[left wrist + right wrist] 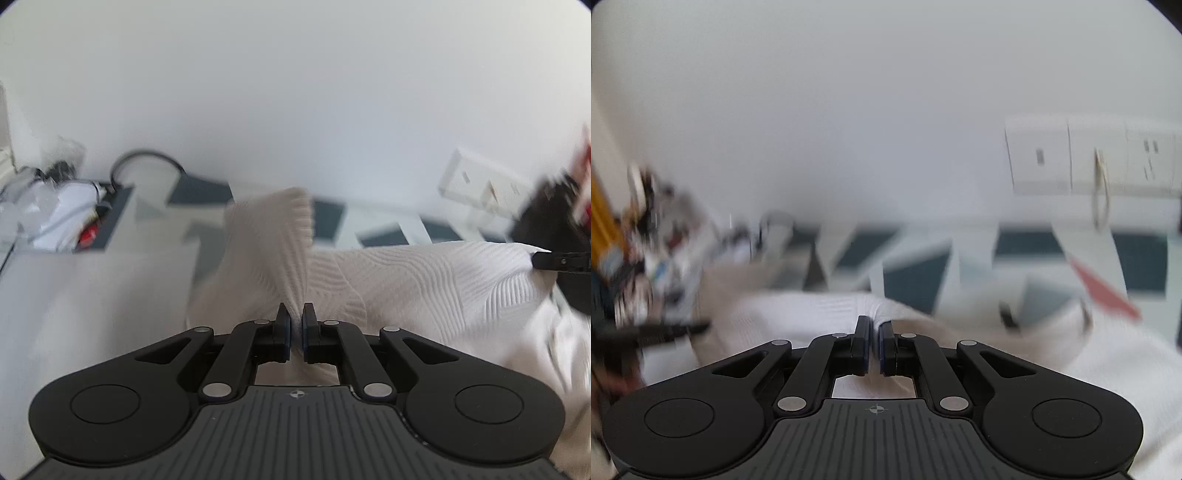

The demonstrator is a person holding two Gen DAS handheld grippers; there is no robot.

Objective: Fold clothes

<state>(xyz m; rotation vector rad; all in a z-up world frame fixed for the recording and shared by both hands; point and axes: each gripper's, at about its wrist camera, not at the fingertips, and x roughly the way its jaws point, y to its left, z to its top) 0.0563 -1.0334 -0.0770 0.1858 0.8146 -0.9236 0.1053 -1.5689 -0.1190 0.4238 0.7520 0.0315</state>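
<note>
A white textured knit garment [406, 280] is lifted off the patterned surface and stretched between both grippers. My left gripper [295, 314] is shut on a pinched fold of it, and a ribbed cuff [291, 218] stands up just beyond the fingers. In the left wrist view my right gripper [546, 260] shows at the right edge, clamped on another edge of the cloth. In the right wrist view my right gripper [874, 325] is shut on a ribbed hem of the same garment [820, 306], and my left gripper [698, 327] appears blurred at the left.
A surface with a grey, dark teal and red geometric pattern [916, 280] lies under the garment. White wall sockets [1089, 162] with a cable sit on the wall to the right. A cluttered pile of bags and small items [55, 206] lies at the far left.
</note>
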